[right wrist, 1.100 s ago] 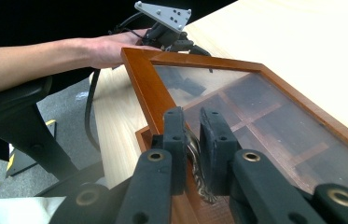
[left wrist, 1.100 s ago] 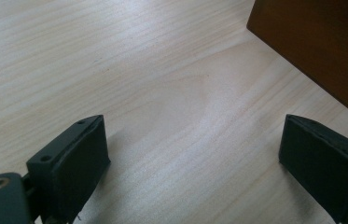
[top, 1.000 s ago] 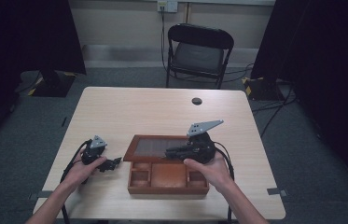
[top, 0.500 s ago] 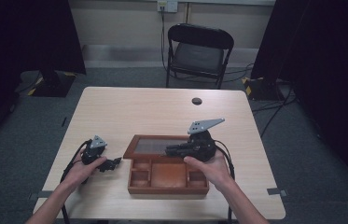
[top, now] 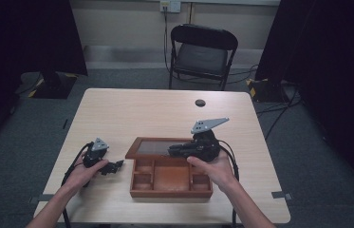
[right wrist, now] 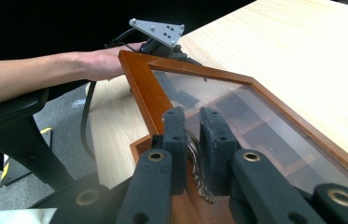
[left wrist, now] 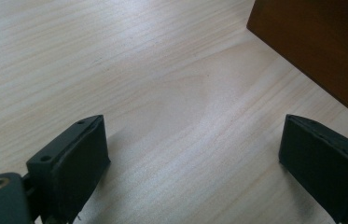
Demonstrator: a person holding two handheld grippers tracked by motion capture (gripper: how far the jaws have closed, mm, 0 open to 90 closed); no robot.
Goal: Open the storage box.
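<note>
1. Wooden box [top: 171,179] is sitting near the table's [top: 165,114] front edge, its glass lid [right wrist: 255,121] raised partway.
2. Right gripper [right wrist: 193,140] is pinching the lid's small metal clasp [right wrist: 198,179], jaws nearly together on it.
3. Left gripper [left wrist: 195,163] is resting on the table just left of the box, jaws standing wide with bare wood between them.

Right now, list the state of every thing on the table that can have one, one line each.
Wooden box: open, its compartments showing nothing in them.
Glass-paned lid: raised, tilted up from the box.
Metal latch: pinched between the right claw's jaws, at the lid's front edge.
Right claw: shut on the metal latch.
Left claw: open, nothing between its jaws, on the table beside the box.
</note>
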